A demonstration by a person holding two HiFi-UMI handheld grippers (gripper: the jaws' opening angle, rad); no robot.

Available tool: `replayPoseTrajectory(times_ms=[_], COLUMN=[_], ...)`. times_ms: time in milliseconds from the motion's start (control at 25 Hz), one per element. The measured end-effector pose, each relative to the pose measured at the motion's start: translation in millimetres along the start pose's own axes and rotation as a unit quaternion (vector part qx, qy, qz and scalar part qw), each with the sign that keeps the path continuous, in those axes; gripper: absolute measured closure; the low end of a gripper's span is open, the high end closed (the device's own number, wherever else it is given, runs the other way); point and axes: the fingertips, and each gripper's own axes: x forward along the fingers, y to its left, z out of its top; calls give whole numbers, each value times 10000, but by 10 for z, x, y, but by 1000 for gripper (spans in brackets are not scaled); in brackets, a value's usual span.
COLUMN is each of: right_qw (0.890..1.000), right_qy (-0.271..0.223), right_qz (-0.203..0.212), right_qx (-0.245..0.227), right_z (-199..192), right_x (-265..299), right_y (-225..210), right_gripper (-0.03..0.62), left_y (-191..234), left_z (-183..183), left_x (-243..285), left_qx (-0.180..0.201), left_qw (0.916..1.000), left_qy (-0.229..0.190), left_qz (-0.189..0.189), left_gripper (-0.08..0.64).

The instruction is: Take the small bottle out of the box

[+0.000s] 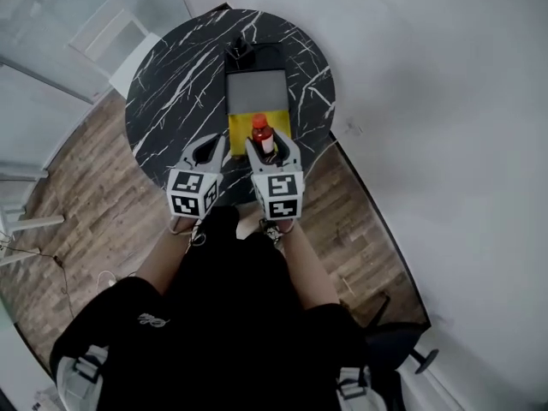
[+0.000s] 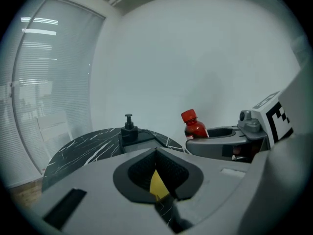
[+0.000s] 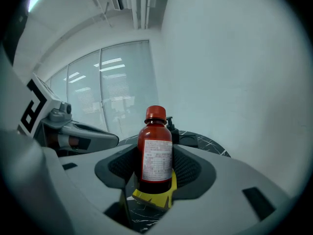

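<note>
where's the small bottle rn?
Small bottle is upright in the right hand-held gripper, over the yellow box at the near edge of the black table, head view centre.

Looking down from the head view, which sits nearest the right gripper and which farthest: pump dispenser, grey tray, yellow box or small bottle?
1. small bottle: held between the jaws of the right gripper.
2. yellow box: just beneath the jaws, toward the left.
3. grey tray: beyond the box, mid-table.
4. pump dispenser: at the tray's far end.
</note>
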Motion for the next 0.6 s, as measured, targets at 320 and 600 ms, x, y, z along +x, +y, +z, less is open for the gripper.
replayPoseTrajectory(times_ms=[320, 600], right_qw=[9964, 9894], right_qy=[-791, -1368], right_qz=[-63, -81], right_qx=[-293, -488], right_z=[521, 899], right_x=[-517, -865], right_y=[-22, -27], right_gripper=[380, 380], left_y=[-264, -502], left_z=[455, 741], left_x=[-305, -471], left_qx=[315, 459], left_qw=[9961, 9922], left_qy=[-798, -1141], left_qz=[225, 225], left_gripper=[561, 561])
